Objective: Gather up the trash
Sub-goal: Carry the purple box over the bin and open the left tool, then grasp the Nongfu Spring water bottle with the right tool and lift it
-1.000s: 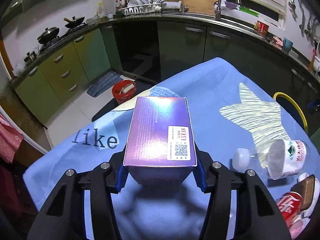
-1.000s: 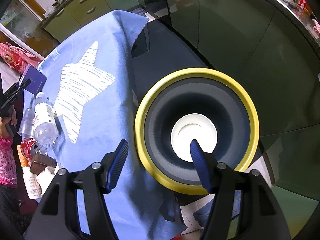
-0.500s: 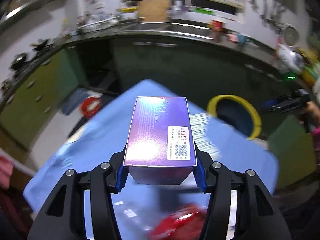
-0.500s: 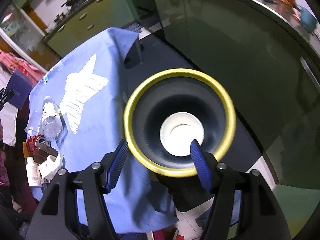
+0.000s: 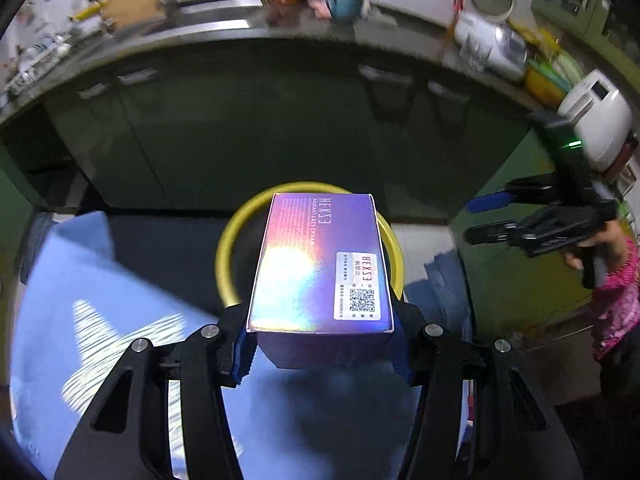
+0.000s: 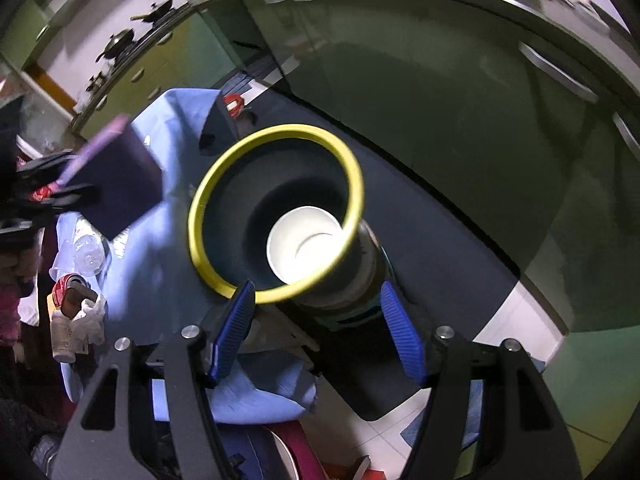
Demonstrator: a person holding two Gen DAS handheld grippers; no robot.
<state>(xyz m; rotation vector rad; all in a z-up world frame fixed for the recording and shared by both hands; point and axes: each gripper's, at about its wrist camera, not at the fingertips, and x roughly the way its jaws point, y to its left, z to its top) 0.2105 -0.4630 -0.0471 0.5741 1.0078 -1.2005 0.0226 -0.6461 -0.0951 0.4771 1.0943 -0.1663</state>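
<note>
My left gripper (image 5: pixel 320 354) is shut on a purple iridescent box (image 5: pixel 320 260) and holds it in the air just before the yellow rim of a dark trash bin (image 5: pixel 226 248). In the right wrist view the bin (image 6: pixel 208 184) stands beside the table and has a white paper cup (image 6: pixel 304 244) inside. The box (image 6: pixel 116 176) shows at the left there, over the blue tablecloth (image 6: pixel 160 248). My right gripper (image 6: pixel 316 328) is open and empty, above the bin's near side; it also shows in the left wrist view (image 5: pixel 488 216).
More trash lies on the table's left end: a clear plastic bottle (image 6: pixel 88 250), a red can (image 6: pixel 64 284), a crumpled tissue (image 6: pixel 90 312) and a small bottle (image 6: pixel 62 336). Dark green cabinets (image 6: pixel 440 92) curve behind the bin. A red bucket (image 6: pixel 234 104) sits on the floor.
My left gripper has swung right with the box, from over the table to the bin's rim. My right gripper has pulled back and tilted, still open.
</note>
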